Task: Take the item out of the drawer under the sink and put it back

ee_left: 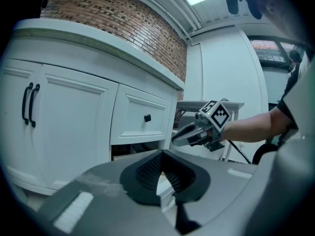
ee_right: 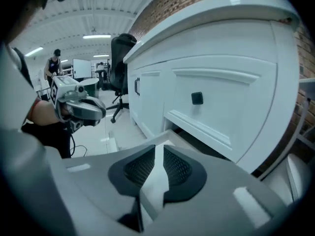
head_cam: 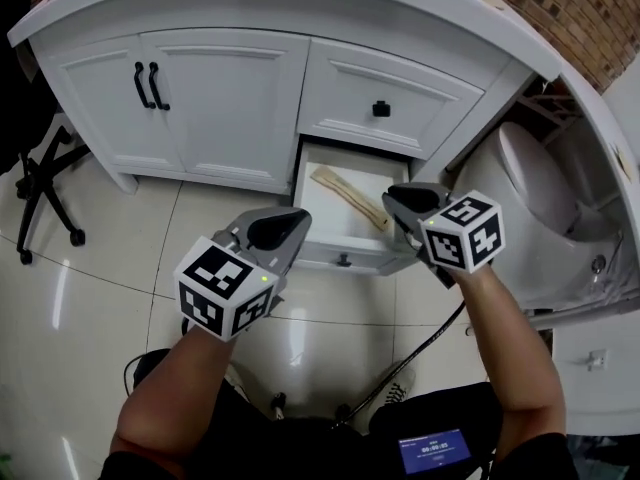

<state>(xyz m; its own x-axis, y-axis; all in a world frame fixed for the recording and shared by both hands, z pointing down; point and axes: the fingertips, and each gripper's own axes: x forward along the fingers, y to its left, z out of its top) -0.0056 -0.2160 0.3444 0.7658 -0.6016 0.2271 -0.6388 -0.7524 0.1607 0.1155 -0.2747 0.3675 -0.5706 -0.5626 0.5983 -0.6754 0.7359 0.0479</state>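
Note:
The lower drawer under the sink counter stands pulled out. A long beige item lies slantwise on its white bottom. My left gripper hovers at the drawer's front left corner, above the floor, with its jaws shut and empty; its pads meet at the tips. My right gripper hangs over the drawer's right side, just right of the item and clear of it. A narrow gap shows between its pads, with nothing in it. Each gripper shows in the other's view: the right gripper and the left gripper.
Above the open drawer is a shut drawer with a black knob. To its left are two cabinet doors with black handles. A white toilet stands close on the right. An office chair base is at the far left, and a black cable crosses the floor.

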